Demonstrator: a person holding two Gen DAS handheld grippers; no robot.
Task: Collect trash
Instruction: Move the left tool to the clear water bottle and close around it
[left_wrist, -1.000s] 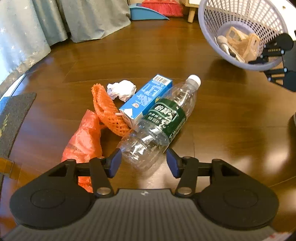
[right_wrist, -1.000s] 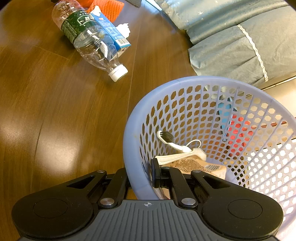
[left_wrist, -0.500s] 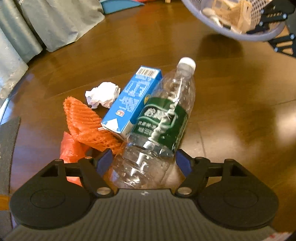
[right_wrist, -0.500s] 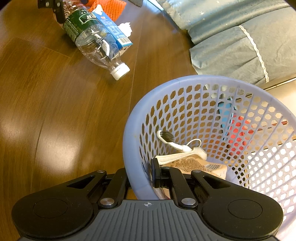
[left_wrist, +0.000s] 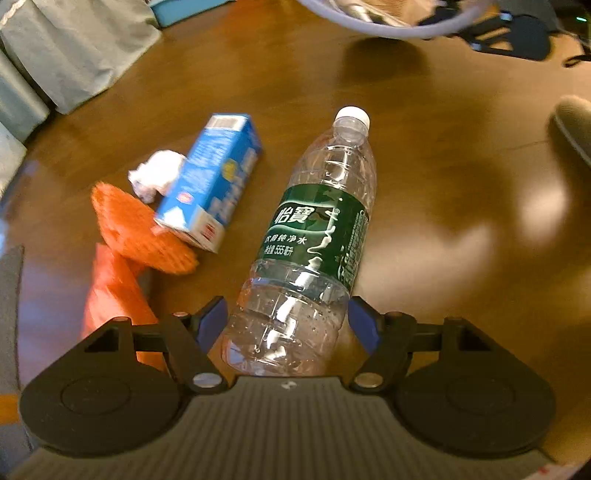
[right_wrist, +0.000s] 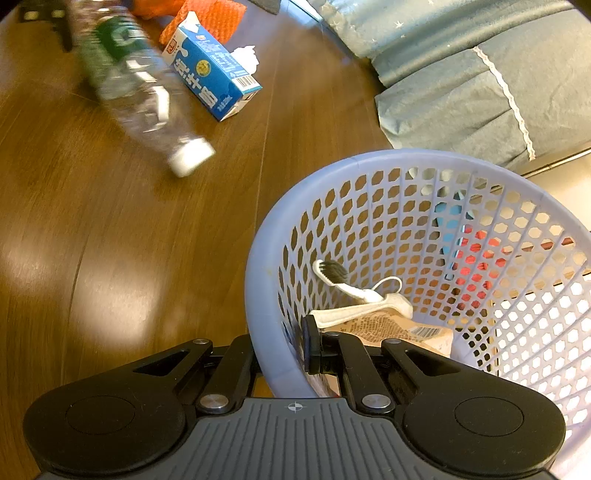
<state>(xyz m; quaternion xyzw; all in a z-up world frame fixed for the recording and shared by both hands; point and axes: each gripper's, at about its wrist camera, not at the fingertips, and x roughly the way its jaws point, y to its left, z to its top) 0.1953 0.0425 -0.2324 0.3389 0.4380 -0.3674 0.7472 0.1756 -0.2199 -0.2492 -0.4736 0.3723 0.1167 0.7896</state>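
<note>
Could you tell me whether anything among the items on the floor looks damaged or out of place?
The blue carton lies on its side with its top torn open, touching the orange foam net. Nothing appears spilled.

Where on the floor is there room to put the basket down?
Bare wood floor lies between the bottle and the basket, and right of the bottle in the left wrist view. It is crowded left of the bottle: carton, paper wad, orange net, orange bag.
</note>
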